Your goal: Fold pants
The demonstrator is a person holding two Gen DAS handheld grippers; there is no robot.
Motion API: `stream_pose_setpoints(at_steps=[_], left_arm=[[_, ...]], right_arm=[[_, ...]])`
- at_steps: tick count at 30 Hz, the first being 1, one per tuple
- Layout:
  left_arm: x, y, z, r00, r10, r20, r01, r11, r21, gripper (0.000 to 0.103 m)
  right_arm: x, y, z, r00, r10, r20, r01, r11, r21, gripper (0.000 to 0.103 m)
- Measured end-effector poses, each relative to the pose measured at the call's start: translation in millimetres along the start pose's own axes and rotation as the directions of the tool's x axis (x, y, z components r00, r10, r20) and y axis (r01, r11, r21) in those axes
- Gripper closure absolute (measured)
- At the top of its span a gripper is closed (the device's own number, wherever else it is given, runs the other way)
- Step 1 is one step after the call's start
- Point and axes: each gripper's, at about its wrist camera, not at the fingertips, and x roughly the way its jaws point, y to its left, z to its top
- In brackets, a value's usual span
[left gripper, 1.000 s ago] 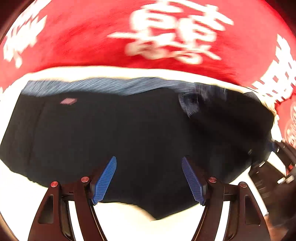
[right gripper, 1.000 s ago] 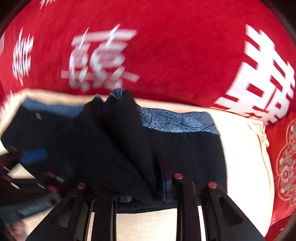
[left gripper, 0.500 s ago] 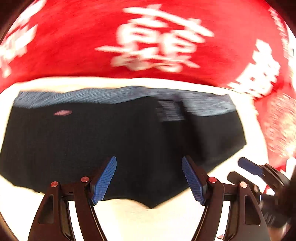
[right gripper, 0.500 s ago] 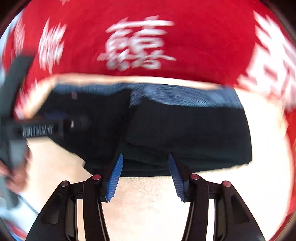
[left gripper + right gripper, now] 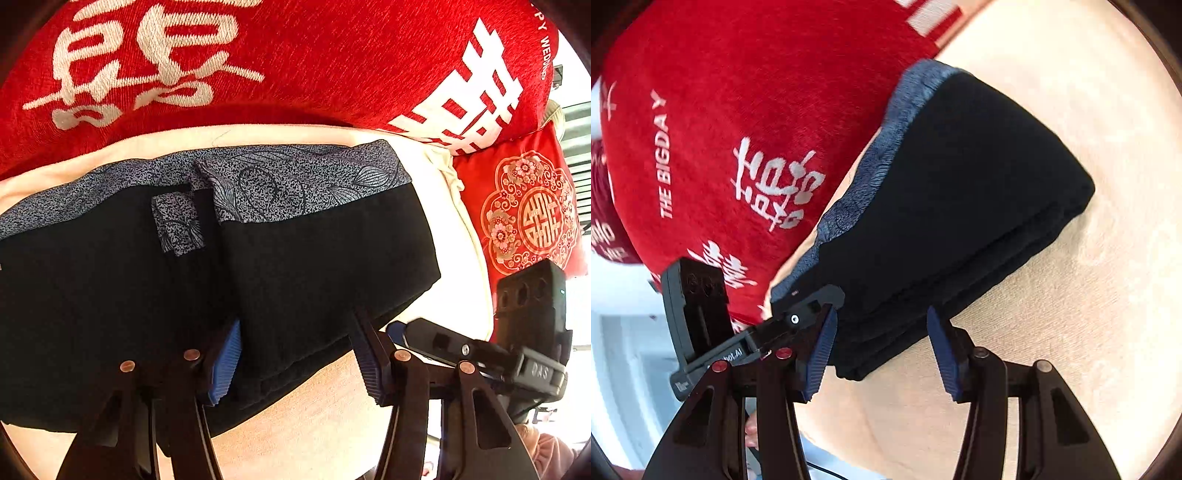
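Black pants (image 5: 140, 295) lie folded on a cream cushion (image 5: 314, 424), with the grey patterned waistband (image 5: 295, 177) along the far edge, against a red blanket (image 5: 295, 55) printed with white characters. Left gripper (image 5: 295, 354) is low over the near edge of the pants, fingers spread wide — the right-hand folded layer sits in the gap between the blue pads (image 5: 225, 365), but nothing is pinched. A small patterned flap shows at the centre fold, where one black layer overlaps the other. In the left wrist view the right gripper (image 5: 443, 343) comes in from the right, just beside the pants' near right corner, in front of a red pillow (image 5: 524, 214) with a round floral emblem. Right wrist view: right gripper (image 5: 879, 347) also has fingers spread, with the stacked corner of the pants (image 5: 960, 206) reaching into the gap; whether the pads (image 5: 820, 354) touch the cloth cannot be told. Several layer edges are visible at that corner, lying flat on the cushion (image 5: 1071, 332). The left gripper (image 5: 798, 314) shows at left in this view, right at the pants' edge — its fingers are mostly hidden here. The blanket (image 5: 738, 110) reads "THE BIGDAY".
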Motion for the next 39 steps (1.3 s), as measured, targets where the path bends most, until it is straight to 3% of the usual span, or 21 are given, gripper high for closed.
stream_pose_setpoints(at_steps=[4,5,6,8,10,15,18,23,25,26,32,34,36,39], left_arm=[[1.7,6.4,-0.4,1.0,-0.009,-0.009,0.009,1.0,-0.024,0.046],[2.0,7.6,-0.8,1.0,-0.005,-0.005,0.005,0.999,-0.032,0.051],[2.0,7.8,-1.2,1.0,0.002,-0.001,-0.002,0.999,-0.033,0.056],[0.3,8.7,-2.9,1.0,-0.022,0.003,0.023,0.999,-0.049,0.064],[-3.8,5.1,-5.6,0.999,-0.039,0.019,0.04,0.998,-0.058,0.064],[-22.9,-18.3,-21.5,0.997,-0.004,0.072,0.003,1.0,0.017,0.064],[-23.4,-18.9,-34.3,0.995,0.057,0.082,-0.061,0.997,0.05,0.064],[2.6,13.1,-45.5,0.98,0.191,0.053,-0.192,0.981,0.003,0.063],[-0.8,21.0,-47.6,0.979,0.191,0.068,-0.189,0.981,-0.038,0.051],[-3.1,23.2,-48.7,0.976,0.205,0.068,-0.202,0.978,-0.058,0.042],[-31.8,9.9,-55.3,0.955,0.27,0.12,-0.261,0.962,-0.083,0.041],[-38.9,3.0,-56.0,0.954,0.263,0.142,-0.253,0.964,-0.085,0.041],[-41.1,0.2,-58.6,0.956,0.258,0.143,-0.246,0.964,-0.098,0.04],[-40.7,-1.1,-66.5,0.951,0.28,0.13,-0.265,0.956,-0.122,0.04]], right_arm=[[10.4,-16.3,8.0,0.998,0.07,0.001,-0.07,0.992,0.104,0.048],[11.8,-19.4,9.6,0.997,0.081,0.001,-0.08,0.989,0.126,0.053],[13.8,-22.6,10.9,0.995,0.1,0.002,-0.1,0.984,0.148,0.075],[15.6,-26.4,12.0,0.994,0.108,-0.005,-0.105,0.979,0.175,0.098],[13.5,-20.5,13.3,0.992,0.127,0.002,-0.125,0.98,0.153,0.098],[-0.9,4.4,11.3,0.994,0.113,-0.012,-0.112,0.993,0.044,0.098],[-0.5,2.1,6.6,0.995,0.097,-0.03,-0.095,0.994,0.044,0.098],[27.4,-15.1,1.0,0.996,0.019,-0.082,-0.015,0.999,0.049,0.099],[33.6,-17.1,0.7,0.996,-0.015,-0.093,0.018,0.999,0.032,0.099],[32.4,-14.3,0.9,0.995,-0.027,-0.096,0.028,1.0,0.013,0.099],[22.3,20.9,-14.3,0.968,-0.186,-0.168,0.149,0.967,-0.208,0.092],[12.0,27.9,-19.4,0.964,-0.214,-0.155,0.17,0.951,-0.259,0.081],[3.2,32.7,-19.9,0.962,-0.235,-0.139,0.189,0.941,-0.282,0.053],[-3.7,39.8,-21.1,0.958,-0.258,-0.128,0.207,0.926,-0.315,0.049]])
